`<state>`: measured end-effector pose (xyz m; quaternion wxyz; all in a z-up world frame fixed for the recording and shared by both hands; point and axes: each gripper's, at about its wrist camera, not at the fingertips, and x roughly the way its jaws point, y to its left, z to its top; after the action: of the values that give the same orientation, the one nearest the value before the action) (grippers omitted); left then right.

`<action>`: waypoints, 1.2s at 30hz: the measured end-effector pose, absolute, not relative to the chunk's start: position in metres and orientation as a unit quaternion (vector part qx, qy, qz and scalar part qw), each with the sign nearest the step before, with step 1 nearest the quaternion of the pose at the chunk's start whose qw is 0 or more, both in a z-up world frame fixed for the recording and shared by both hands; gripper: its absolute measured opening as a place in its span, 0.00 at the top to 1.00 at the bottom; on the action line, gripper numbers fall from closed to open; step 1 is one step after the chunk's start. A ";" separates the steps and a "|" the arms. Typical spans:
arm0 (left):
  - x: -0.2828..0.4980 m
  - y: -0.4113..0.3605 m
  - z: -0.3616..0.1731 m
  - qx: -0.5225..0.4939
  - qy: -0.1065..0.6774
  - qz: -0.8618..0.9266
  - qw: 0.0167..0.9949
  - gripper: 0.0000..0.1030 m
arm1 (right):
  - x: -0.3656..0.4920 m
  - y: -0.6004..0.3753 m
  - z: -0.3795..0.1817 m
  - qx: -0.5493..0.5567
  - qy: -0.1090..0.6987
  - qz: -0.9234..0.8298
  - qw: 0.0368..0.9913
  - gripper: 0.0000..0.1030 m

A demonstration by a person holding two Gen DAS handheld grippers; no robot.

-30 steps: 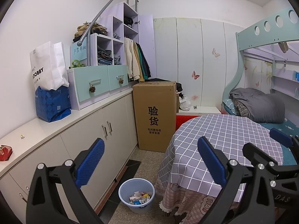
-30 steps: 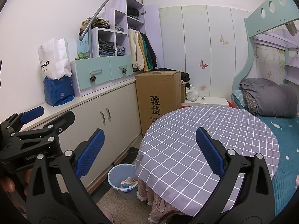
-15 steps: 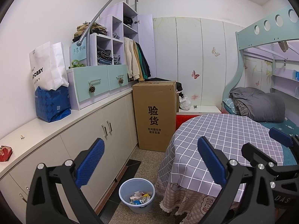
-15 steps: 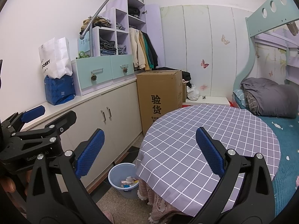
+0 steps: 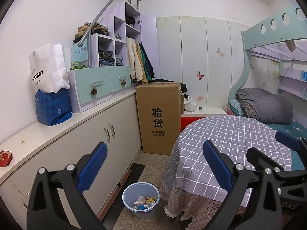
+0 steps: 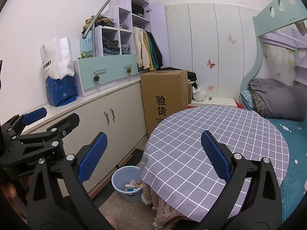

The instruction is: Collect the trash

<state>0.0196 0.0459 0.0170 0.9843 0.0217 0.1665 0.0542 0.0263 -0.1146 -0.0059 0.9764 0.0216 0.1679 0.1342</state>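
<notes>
A pale blue bin [image 5: 141, 199] [image 6: 125, 183] stands on the floor between the cabinets and the round table, with crumpled wrappers [image 5: 144, 204] inside. My left gripper [image 5: 153, 167] is open and empty, held high above the bin. My right gripper [image 6: 153, 156] is also open and empty, over the near edge of the checked tablecloth [image 6: 207, 143]. In the right wrist view the left gripper [image 6: 36, 126] shows at the left; in the left wrist view the right gripper [image 5: 276, 153] shows at the far right. A small red packet [image 5: 5, 158] lies on the counter.
White cabinets [image 5: 107, 134] line the left wall, carrying a blue bag [image 5: 53, 107], a white paper bag [image 5: 48, 71] and a drawer unit [image 5: 99, 84]. A tall cardboard box [image 5: 159, 117] stands beyond. A bunk bed [image 5: 268, 111] with grey bedding fills the right.
Both views have shifted only slightly; the grippers stay open and nothing was picked up or released.
</notes>
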 end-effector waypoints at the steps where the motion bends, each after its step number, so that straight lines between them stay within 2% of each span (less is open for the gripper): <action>1: 0.020 0.046 0.017 0.022 0.167 0.055 0.984 0.05 | 0.026 -0.114 -0.006 0.022 0.168 0.135 0.976 0.07; 36: 0.030 0.069 0.010 0.023 0.180 0.048 0.982 0.05 | 0.031 -0.114 -0.012 0.030 0.181 0.132 0.974 0.07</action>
<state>0.0297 0.0690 0.0097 0.9822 0.0235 0.1800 0.0482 0.0307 -0.1142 -0.0121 0.9741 0.0295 0.1811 0.1321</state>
